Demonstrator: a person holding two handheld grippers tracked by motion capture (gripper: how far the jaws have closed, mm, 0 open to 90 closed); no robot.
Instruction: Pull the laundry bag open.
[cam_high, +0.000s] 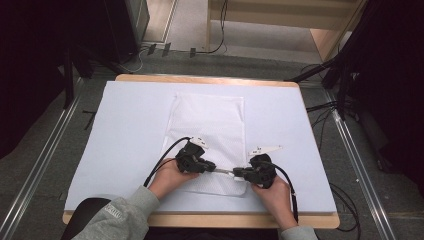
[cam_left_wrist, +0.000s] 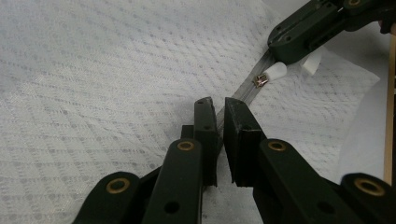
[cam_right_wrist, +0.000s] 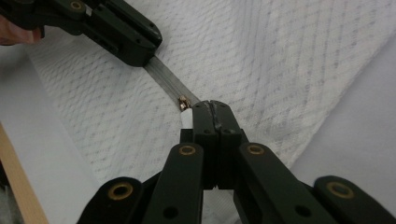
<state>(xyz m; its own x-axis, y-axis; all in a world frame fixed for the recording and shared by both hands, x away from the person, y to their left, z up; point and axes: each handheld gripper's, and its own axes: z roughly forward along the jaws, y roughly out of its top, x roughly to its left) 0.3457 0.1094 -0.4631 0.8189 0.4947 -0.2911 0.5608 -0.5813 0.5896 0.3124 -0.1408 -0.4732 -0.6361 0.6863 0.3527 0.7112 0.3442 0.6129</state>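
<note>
High view: white sheet (cam_high: 125, 130) beneath mesh bag (cam_high: 210, 125).

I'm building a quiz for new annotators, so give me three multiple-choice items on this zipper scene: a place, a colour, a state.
1. Where is the zipper slider?
A) beside the right gripper tips
B) beside the left gripper's tips
C) off the pouch

2. What colour is the pull tab?
A) red
B) white
C) black

3. How do the right gripper's jaws stand?
A) wide open
B) shut on the table edge
C) shut on the zipper strip

Answers:
1. A, the slider sits right at those tips.
2. B, the tab shows white.
3. C, the jaws meet where the strip ends.
</note>
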